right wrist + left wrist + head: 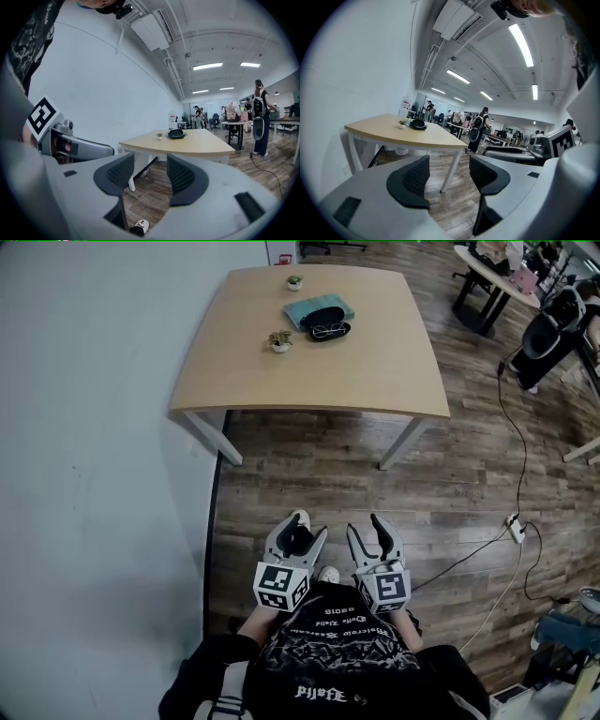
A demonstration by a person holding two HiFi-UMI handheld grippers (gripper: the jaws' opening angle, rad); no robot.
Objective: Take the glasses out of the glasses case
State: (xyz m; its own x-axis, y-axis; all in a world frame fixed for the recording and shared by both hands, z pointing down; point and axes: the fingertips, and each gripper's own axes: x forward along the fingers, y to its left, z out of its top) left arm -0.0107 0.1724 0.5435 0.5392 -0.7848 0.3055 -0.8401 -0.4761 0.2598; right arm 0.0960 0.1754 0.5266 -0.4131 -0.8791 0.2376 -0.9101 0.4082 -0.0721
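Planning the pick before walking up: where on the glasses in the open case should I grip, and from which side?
Take the glasses at the bridge between the lenses, coming straight down from above. They lie flat in the near half of the open glasses case, whose rim would likely block fingers coming from the side. Finer detail is too small to tell.

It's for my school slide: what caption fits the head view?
Left gripper and right gripper, open, hover far from the table holding the glasses case.
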